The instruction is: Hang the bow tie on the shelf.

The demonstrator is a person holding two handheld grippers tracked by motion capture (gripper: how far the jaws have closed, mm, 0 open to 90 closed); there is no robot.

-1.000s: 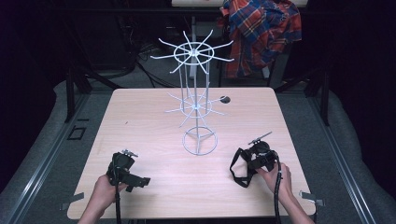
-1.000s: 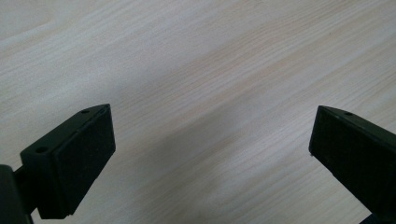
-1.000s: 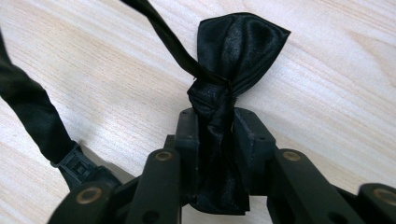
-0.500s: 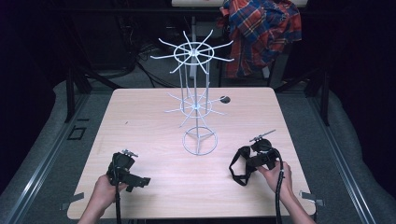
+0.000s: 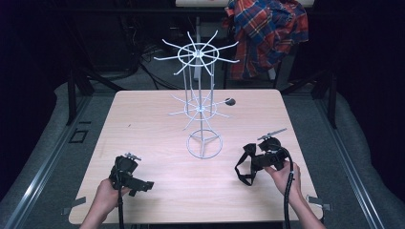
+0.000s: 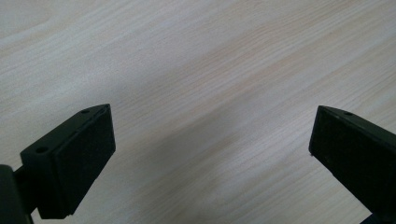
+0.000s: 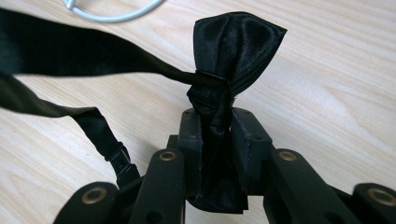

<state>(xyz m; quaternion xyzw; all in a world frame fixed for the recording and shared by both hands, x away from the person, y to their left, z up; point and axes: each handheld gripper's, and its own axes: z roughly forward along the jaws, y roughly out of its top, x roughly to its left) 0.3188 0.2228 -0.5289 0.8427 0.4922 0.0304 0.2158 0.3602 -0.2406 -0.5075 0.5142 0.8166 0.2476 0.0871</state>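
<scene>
The black satin bow tie [image 7: 236, 51] stands in the centre of the right gripper view, one wing pinched between your right tool's [image 7: 215, 135] pads and the other wing fanning up above them. Its strap [image 7: 70, 60] runs off to the left of that frame, with the clasp [image 7: 119, 161] hanging at lower left. In the high view the bow tie [image 5: 246, 164] sits at the lower right of the wooden surface [image 5: 153, 129], dangling in a loop on the left side of your right tool [image 5: 262, 157], which is clamped tight on the fabric.

Just left of and above it in the high view stands the white wire display rack [image 5: 200, 102], its ring base [image 5: 204, 145] resting on the surface near the middle of the frame; a curve of that base [image 7: 112, 11] shows at the top left of the right gripper view.

Your left tool [image 5: 128, 174] lies at the lower left of the high view, well apart from the bow tie. In the left gripper view its pads [image 6: 77, 158] stand wide apart with bare wood between them, holding nothing.

A small dark round object [image 5: 230, 101] lies near the surface's far edge, and a plaid shirt [image 5: 267, 33] hangs at the upper right.
</scene>
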